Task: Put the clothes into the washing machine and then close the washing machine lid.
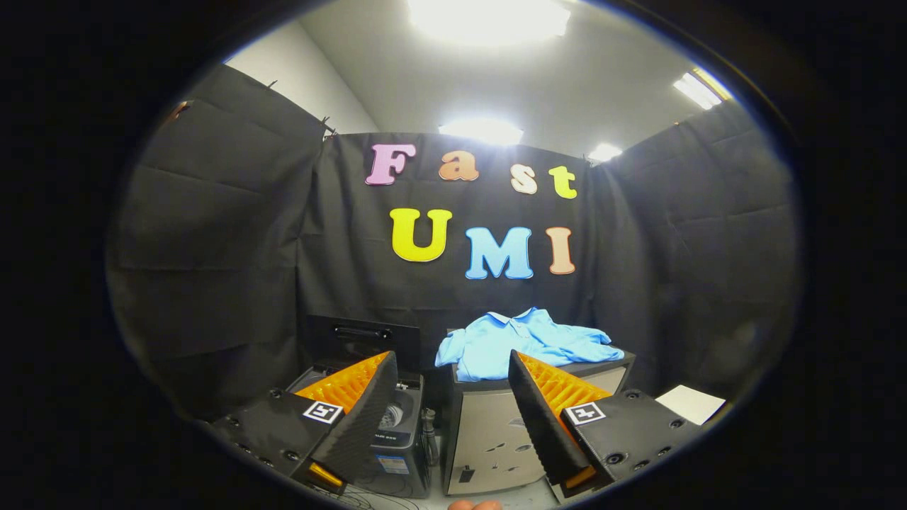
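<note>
- Clothes: I see a light blue collared shirt (528, 341) lying crumpled on top of a pale cabinet (489, 432), well beyond my jaws and a little toward the right-hand finger.
- Part of the shirt drapes over the cabinet's front edge; its collar points toward the booth's black back wall.
- My gripper (452, 418) hangs with its jaws released and spread wide, nothing between them and touching nothing.
- Beside the cabinet, just to its left, stands the small dark washing machine (397, 439); the left-hand finger covers much of it.
- Its lid (361, 338) stands raised upright behind the opening, and I can make out a bit of the drum (392, 416) just past the left finger.
- A white sheet of paper (691, 404) lies beyond the right finger, apart from the cabinet.
- Fingertips of a person (476, 505) peek in below the jaws, near the floor in front of the cabinet.
- Ceiling lights glare above the cloth walls.
</note>
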